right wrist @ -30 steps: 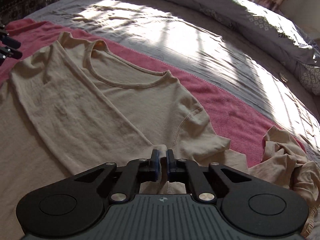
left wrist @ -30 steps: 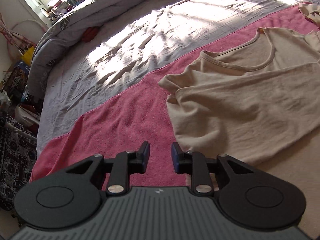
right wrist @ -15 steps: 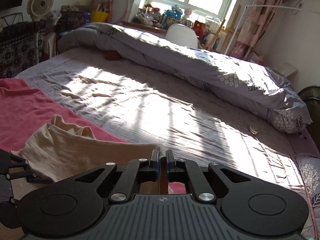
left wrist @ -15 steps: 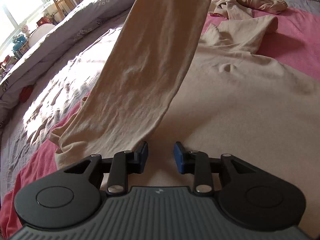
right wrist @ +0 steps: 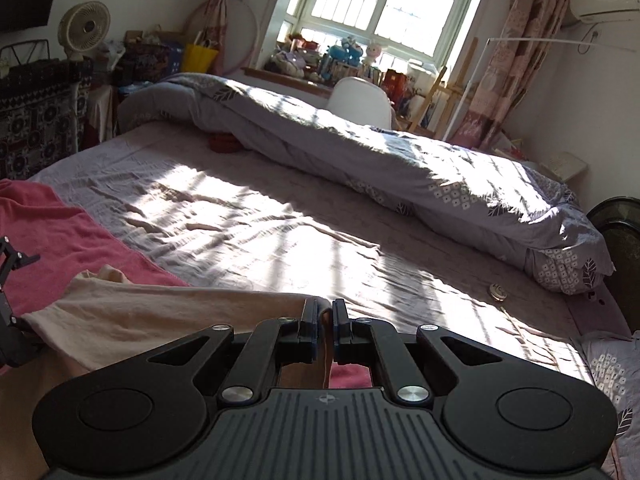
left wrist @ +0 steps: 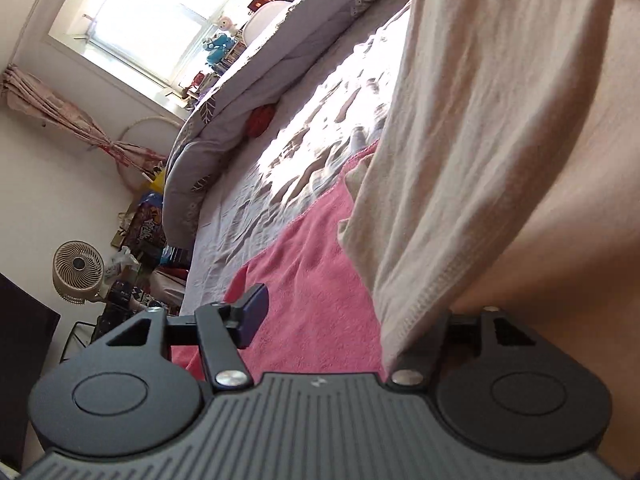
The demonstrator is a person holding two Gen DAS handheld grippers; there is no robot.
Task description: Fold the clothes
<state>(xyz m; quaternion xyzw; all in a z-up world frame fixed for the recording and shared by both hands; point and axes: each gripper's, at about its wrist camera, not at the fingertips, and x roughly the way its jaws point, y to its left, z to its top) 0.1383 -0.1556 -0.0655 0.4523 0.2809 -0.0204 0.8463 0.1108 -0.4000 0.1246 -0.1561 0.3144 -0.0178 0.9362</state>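
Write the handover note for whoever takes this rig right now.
Right hand-held gripper: shut on the beige shirt, which it holds up off the bed.
Left hand-held gripper: jaws opening, the shirt's hanging hem edge lies against its right finger; not gripped.
Shirt's lower part lies on the pink towel, which is spread over the grey sheet.
Done: one edge lifted for a fold.
Left: probably grip the hem with the left, lay the fold flat, finish folding.

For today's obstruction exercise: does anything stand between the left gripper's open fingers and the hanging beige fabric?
Nothing visible does. The left gripper, its jaws opening, already has the beige shirt's hem hanging between its fingers, hiding the far one. Only the pink towel lies beneath.
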